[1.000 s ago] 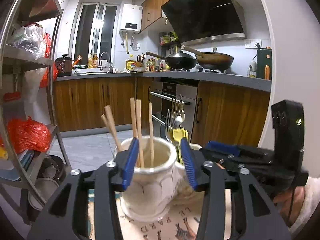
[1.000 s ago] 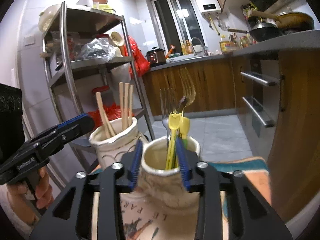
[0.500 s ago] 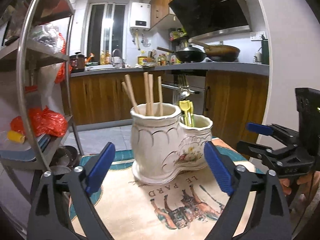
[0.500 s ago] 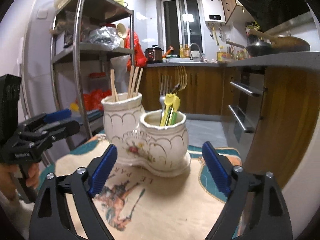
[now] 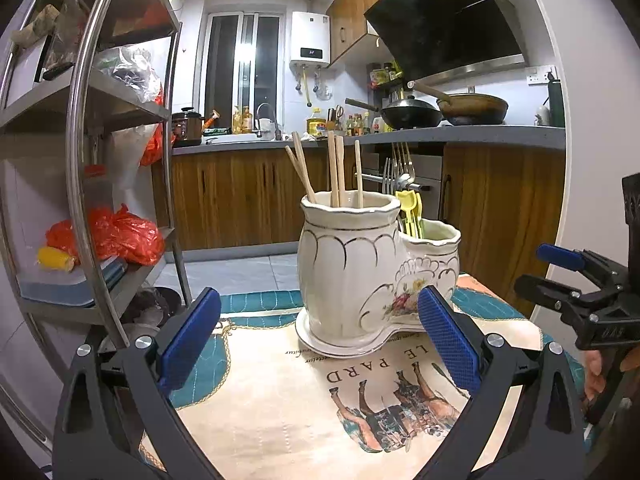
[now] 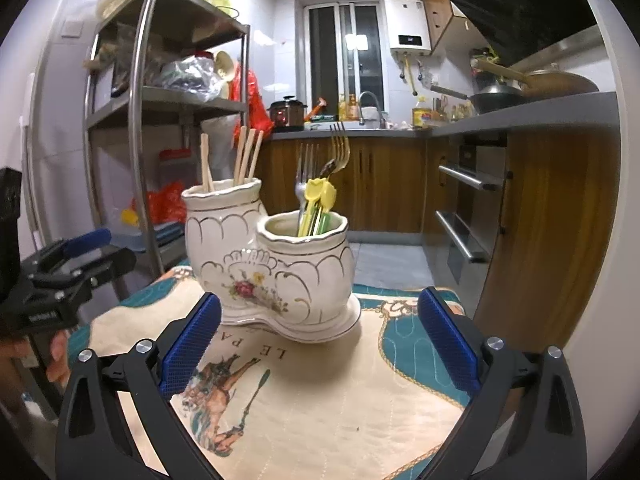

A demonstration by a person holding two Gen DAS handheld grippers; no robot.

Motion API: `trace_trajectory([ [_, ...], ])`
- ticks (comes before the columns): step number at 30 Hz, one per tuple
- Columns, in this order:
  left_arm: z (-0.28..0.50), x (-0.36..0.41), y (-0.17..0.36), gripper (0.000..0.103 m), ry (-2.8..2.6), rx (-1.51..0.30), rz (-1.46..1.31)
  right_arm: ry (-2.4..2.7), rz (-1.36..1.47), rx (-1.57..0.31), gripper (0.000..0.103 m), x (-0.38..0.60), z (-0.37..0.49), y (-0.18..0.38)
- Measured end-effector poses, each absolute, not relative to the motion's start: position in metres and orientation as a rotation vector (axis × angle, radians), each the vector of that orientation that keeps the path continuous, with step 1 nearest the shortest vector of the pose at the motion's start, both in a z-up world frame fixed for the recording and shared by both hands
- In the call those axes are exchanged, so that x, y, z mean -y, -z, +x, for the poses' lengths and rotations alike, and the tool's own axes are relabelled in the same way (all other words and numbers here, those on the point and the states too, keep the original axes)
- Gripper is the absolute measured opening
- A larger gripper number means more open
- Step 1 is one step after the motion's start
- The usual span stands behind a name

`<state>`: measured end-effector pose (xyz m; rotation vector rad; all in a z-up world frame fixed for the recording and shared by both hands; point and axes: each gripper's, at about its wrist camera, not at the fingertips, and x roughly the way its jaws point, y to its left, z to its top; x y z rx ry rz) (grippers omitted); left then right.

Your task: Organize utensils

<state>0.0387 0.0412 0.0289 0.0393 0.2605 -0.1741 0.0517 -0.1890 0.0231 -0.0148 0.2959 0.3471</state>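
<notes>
Chopsticks (image 5: 334, 170), forks (image 6: 322, 162) sorted in twin holder (image 5: 360, 272) at 12 o'clock | left gripper (image 5: 318, 338), right gripper (image 6: 318, 338) opening wide, empty | seemingly done

Left gripper (image 5: 318, 344), right gripper (image 6: 319, 342): fingers opening, empty.

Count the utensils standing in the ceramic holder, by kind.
Chopsticks: 5
Metal forks: 2
Yellow plastic pieces: 2
Total: 9 clearly visible; anything else inside the short cup is too hidden to count.
</notes>
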Motion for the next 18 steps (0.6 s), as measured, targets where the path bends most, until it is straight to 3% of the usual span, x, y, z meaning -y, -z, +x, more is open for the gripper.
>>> trace_trajectory([
  [18, 0.037, -0.041, -0.029, 0.097, 0.151, -0.244, 0.043, -0.349, -0.059, -0.272, 0.098, 0.181, 0.045, -0.023],
])
